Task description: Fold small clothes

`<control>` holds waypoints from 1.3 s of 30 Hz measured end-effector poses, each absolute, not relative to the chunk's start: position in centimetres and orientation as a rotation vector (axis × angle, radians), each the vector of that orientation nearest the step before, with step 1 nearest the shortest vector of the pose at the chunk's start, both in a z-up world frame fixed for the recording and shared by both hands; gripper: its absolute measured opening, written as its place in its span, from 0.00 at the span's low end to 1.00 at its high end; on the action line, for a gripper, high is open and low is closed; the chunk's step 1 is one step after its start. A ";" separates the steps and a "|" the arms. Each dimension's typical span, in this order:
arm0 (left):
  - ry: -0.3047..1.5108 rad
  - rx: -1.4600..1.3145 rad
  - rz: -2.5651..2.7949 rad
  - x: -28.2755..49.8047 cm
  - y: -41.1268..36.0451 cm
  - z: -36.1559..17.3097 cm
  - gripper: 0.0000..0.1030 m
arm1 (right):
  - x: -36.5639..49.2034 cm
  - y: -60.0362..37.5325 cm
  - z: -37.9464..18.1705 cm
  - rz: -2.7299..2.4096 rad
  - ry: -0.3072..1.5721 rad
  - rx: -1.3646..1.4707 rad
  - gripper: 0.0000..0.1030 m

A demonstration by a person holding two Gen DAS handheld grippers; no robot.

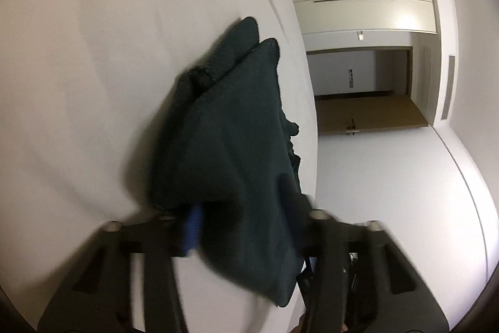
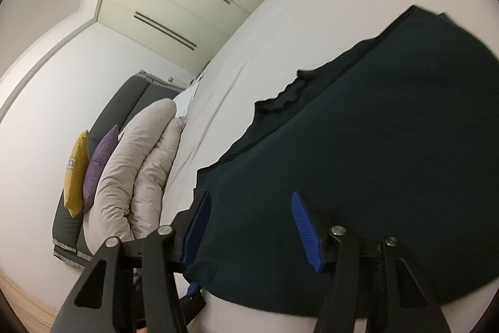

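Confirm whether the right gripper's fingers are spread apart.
Yes: the right gripper shows its blue pads set wide apart over the dark green garment.

You are seeing white pillows point(image 2: 137, 173), a purple cushion point(image 2: 99, 161) and a yellow cushion point(image 2: 75, 167) leaning against the grey headboard point(image 2: 124, 102)

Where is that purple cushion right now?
In the right wrist view the purple cushion is at the left, propped against the dark headboard, between the yellow cushion and the pale pillows at the head of the white bed.
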State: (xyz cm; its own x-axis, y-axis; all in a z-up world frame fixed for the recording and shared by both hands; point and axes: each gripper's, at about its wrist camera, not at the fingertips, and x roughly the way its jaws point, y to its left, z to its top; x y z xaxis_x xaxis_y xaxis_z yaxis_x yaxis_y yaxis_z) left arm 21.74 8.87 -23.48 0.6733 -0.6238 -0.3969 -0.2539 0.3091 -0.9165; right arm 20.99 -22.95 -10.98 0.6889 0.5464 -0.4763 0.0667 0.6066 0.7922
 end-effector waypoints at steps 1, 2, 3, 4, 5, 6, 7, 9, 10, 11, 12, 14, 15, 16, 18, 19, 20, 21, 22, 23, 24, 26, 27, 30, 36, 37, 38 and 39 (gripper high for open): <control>0.855 -1.271 -0.291 22.1 9.0 -23.7 0.30 | 21.5 -22.7 -11.1 0.316 0.789 0.893 0.52; 0.856 -1.268 -0.292 22.4 8.9 -23.9 0.30 | 22.4 -22.2 -11.2 0.321 0.804 0.890 0.50; 0.856 -1.255 -0.297 22.8 8.8 -23.8 0.30 | 23.0 -21.9 -11.4 0.325 0.815 0.888 0.49; 0.854 -1.243 -0.300 23.3 8.7 -23.8 0.30 | 23.7 -21.4 -11.5 0.338 0.828 0.886 0.49; 0.855 -1.233 -0.299 23.6 8.6 -23.8 0.30 | 24.3 -20.9 -11.6 0.349 0.839 0.880 0.47; 0.858 -1.227 -0.296 23.8 8.5 -23.8 0.30 | 25.0 -20.3 -11.8 0.358 0.856 0.871 0.46; 0.853 -1.221 -0.293 23.8 8.4 -23.8 0.30 | 25.6 -19.8 -12.1 0.360 0.873 0.861 0.46; 0.842 -1.189 -0.296 23.5 8.2 -23.8 0.30 | 26.8 -18.9 -12.9 0.353 0.916 0.844 0.46; 0.836 -1.177 -0.294 23.2 8.1 -23.9 0.30 | 27.1 -18.8 -13.3 0.345 0.930 0.844 0.46; 0.831 -1.164 -0.290 23.1 8.0 -23.9 0.30 | 27.5 -18.5 -14.0 0.337 0.954 0.845 0.46; 0.822 -1.157 -0.287 22.9 8.0 -23.8 0.30 | 27.7 -18.4 -14.4 0.333 0.964 0.845 0.42; 0.812 -1.183 -0.279 23.0 8.1 -24.1 0.30 | 27.6 -18.4 -15.1 0.317 0.965 0.844 0.36; 0.804 -1.212 -0.274 23.1 8.4 -24.3 0.29 | 27.4 -18.6 -15.3 0.321 0.958 0.851 0.33; 0.783 -1.248 -0.265 23.0 8.8 -24.6 0.28 | 27.3 -18.8 -15.4 0.323 0.955 0.859 0.32; 0.765 -1.241 -0.243 22.7 9.4 -24.7 0.23 | 27.1 -19.2 -15.7 0.328 0.955 0.876 0.28; 0.761 -1.233 -0.237 22.7 9.5 -24.7 0.22 | 27.0 -19.4 -15.7 0.329 0.956 0.886 0.28; 0.756 -1.234 -0.235 22.6 9.6 -24.7 0.22 | 27.0 -19.5 -15.8 0.332 0.953 0.897 0.28; 0.747 -1.244 -0.228 22.5 9.8 -24.6 0.22 | 26.9 -19.5 -15.8 0.333 0.950 0.901 0.28; 0.724 -1.258 -0.218 22.2 10.2 -24.4 0.22 | 26.8 -19.5 -15.8 0.332 0.946 0.902 0.28; 0.702 -1.261 -0.211 21.9 10.7 -24.1 0.22 | 26.8 -19.4 -15.8 0.330 0.944 0.898 0.28; 0.677 -1.254 -0.205 21.8 11.1 -23.7 0.22 | 26.7 -19.3 -15.8 0.330 0.943 0.892 0.28; 0.655 -1.210 -0.208 21.8 11.4 -23.0 0.22 | 26.6 -19.1 -15.7 0.331 0.944 0.878 0.28; 0.669 -1.191 -0.222 22.0 11.2 -23.0 0.22 | 26.6 -19.1 -15.7 0.331 0.945 0.873 0.28; 0.689 -1.198 -0.216 21.7 10.6 -23.8 0.23 | 26.6 -19.1 -15.7 0.327 0.945 0.880 0.28; 0.683 -1.097 -0.218 21.0 9.2 -23.3 0.40 | 26.5 -19.0 -15.7 0.333 0.945 0.868 0.28; 0.689 -1.069 -0.222 21.0 8.5 -23.2 0.43 | 26.5 -19.0 -15.7 0.332 0.944 0.871 0.28; 0.693 -1.045 -0.215 20.9 8.0 -23.0 0.45 | 26.5 -19.0 -15.7 0.331 0.942 0.874 0.28; 0.696 -1.030 -0.213 20.9 7.9 -22.8 0.47 | 26.6 -18.9 -15.7 0.332 0.941 0.873 0.28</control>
